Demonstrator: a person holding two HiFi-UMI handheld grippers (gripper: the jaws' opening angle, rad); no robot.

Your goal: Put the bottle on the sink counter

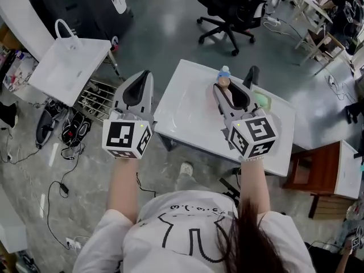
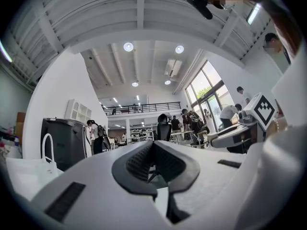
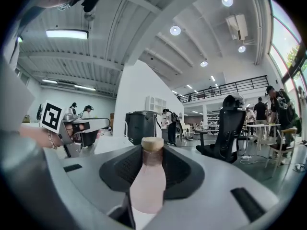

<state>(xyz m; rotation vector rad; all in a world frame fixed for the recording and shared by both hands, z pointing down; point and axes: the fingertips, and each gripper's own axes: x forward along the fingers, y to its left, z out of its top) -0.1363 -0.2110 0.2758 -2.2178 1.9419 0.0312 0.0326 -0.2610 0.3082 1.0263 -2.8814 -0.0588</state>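
near: person in a white printed top (image 1: 187,232), both forearms stretched forward, one gripper in each hand. black-and-white marker cubes sit closest to the body, left (image 1: 126,139) and right (image 1: 253,136).

left gripper (image 2: 153,150): grey body, dark ribbed pads. its own view shows the pad tips meeting, nothing between them. empty. in the head view it hangs over the grey floor, just off the left edge of the white rectangular table (image 1: 187,112).

right gripper (image 3: 153,158): jaws part-way closed and clamped on the pale pink plastic bottle with a light cap (image 3: 146,181). the bottle stands upright between the pads, its neck and cap rising above them. in the head view the bottle (image 1: 224,77) is over the far part of the table, held in the jaws.

mid: a pale green object (image 1: 263,100) lies on the table beside the right gripper. a reddish-brown wooden cabinet (image 1: 315,166) stands at the table's right end.

far left: white sink counter (image 1: 62,73) with a white looped faucet (image 1: 65,30), well apart from the bottle. shoes and cables (image 1: 74,131) on the floor below it.

far: black swivel office chair (image 1: 233,7) beyond the table.
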